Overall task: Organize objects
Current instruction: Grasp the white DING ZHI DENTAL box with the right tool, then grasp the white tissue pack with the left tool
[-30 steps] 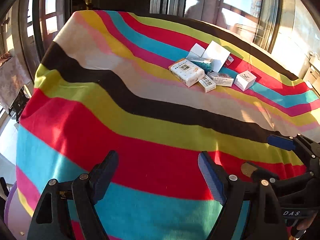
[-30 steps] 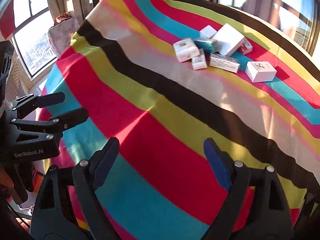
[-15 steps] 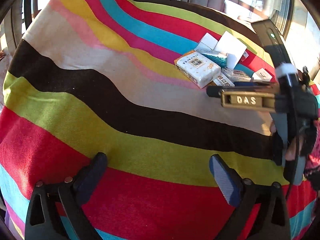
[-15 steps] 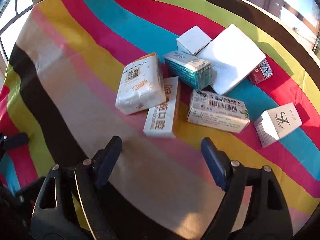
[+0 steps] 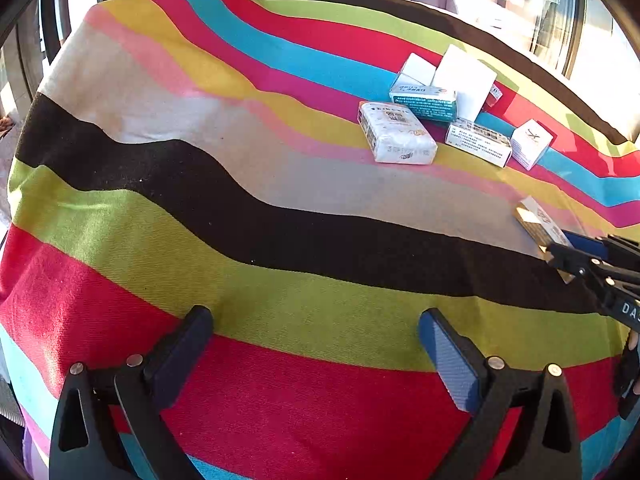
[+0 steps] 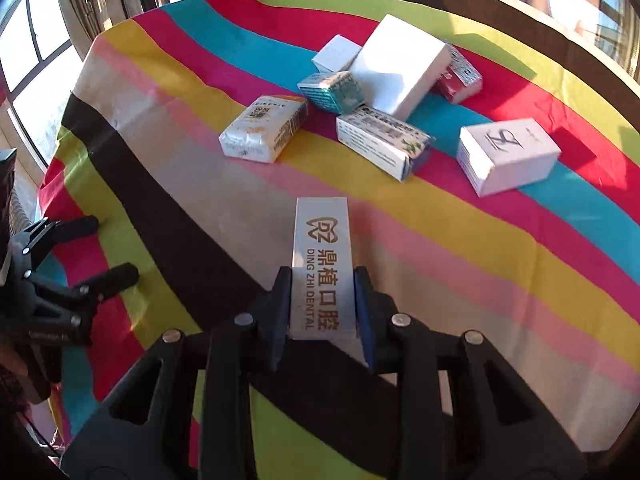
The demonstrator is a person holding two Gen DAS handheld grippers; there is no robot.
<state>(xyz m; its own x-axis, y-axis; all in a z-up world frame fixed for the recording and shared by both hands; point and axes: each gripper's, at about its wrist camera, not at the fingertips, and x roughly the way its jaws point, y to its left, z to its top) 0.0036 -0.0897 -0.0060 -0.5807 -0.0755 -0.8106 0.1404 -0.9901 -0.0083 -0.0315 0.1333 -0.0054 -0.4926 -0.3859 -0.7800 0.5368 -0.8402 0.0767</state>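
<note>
A striped cloth [image 6: 168, 184] covers the tabletop, its bands running black, green, red, blue, pink, yellow and grey. Toward the far right corner lie several boxes in a loose cluster: a tissue pack [image 6: 262, 133] nearest the left, a teal box [image 6: 332, 91] beside it, a long printed box [image 6: 382, 142] just in front, a small white box [image 6: 335, 54] and a large white box [image 6: 398, 70] behind, and a red box [image 6: 460, 78] tucked against the large one. A white logo box [image 6: 506, 154] sits apart, nearer the right edge.
</note>
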